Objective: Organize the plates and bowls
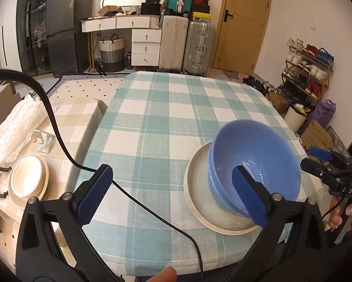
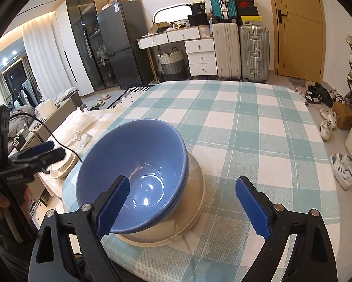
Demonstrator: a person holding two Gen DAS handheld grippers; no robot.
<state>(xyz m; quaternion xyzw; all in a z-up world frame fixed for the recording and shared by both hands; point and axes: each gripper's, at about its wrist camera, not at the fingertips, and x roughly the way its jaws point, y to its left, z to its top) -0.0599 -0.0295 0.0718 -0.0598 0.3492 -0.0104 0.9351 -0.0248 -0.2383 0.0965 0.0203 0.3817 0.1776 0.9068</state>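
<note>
Covering the whole work surface is a table (image 1: 157,117) dressed in a teal and white checked cloth. To its left stands a lower side table (image 1: 65,127) under a beige checked cloth, with a black cable (image 1: 58,136) running over it.

Near the front edge of the main table sits a stack of cream plates (image 2: 190,223). Nested blue bowls (image 2: 133,164) rest on top of that stack, at least two by the doubled rims; the upper bowl is empty and upright. A second, smaller stack of cream plates (image 1: 29,178) lies on the side table, well apart from the first.

The left gripper (image 1: 171,197) has its jaws spread wide; its right pad stands in front of the bowls in the left wrist view, its left pad over bare cloth, and nothing is pinched. The right gripper (image 2: 183,206) is likewise spread wide, its left pad in front of the bowl's near rim in its own view, its right pad over the cloth; nothing is gripped between the pads.
</note>
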